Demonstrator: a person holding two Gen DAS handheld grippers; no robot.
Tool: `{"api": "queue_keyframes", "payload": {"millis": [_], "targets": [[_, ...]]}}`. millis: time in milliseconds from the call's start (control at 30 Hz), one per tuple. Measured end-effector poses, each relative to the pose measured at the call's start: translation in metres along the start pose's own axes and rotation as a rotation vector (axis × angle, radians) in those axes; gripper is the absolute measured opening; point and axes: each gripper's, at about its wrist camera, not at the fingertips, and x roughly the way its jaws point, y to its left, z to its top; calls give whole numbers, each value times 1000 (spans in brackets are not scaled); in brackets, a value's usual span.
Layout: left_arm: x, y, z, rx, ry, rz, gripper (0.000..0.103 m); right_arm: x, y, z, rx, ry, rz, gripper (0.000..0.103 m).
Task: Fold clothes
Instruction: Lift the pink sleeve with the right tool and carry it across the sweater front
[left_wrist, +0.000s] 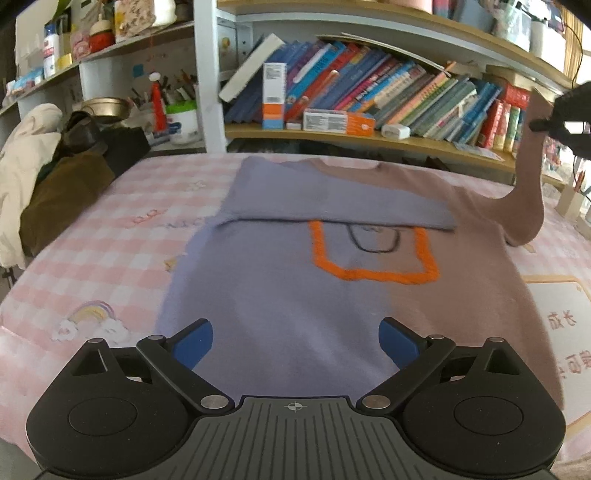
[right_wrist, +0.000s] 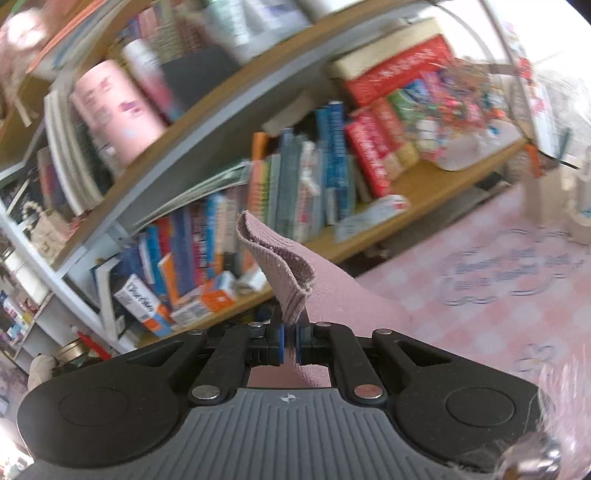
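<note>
A two-tone sweater (left_wrist: 295, 295), lavender on the left and brown-pink on the right with an orange outlined motif, lies flat on the pink checked cloth. Its lavender sleeve (left_wrist: 332, 199) is folded across the chest. My left gripper (left_wrist: 295, 345) is open and empty, hovering over the sweater's lower hem. My right gripper (right_wrist: 290, 341) is shut on the ribbed cuff (right_wrist: 284, 266) of the brown-pink sleeve and holds it raised in the air. In the left wrist view this sleeve (left_wrist: 528, 192) rises at the far right up to the right gripper (left_wrist: 565, 118).
A bookshelf (left_wrist: 369, 96) full of books stands right behind the table. A pile of coats and bags (left_wrist: 55, 177) sits at the left edge. A white card with red characters (left_wrist: 561, 325) lies at the right. A small wooden holder (left_wrist: 572, 199) stands at the far right.
</note>
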Motion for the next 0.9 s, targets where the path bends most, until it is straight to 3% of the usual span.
{"api": "queue_keyframes", "payload": {"millis": [433, 900], "targets": [[9, 63, 12, 52, -56, -57, 99, 53, 122, -46, -69, -3, 46, 5], [9, 104, 9, 51, -68, -56, 99, 122, 191, -106, -240, 76, -4, 5]]}}
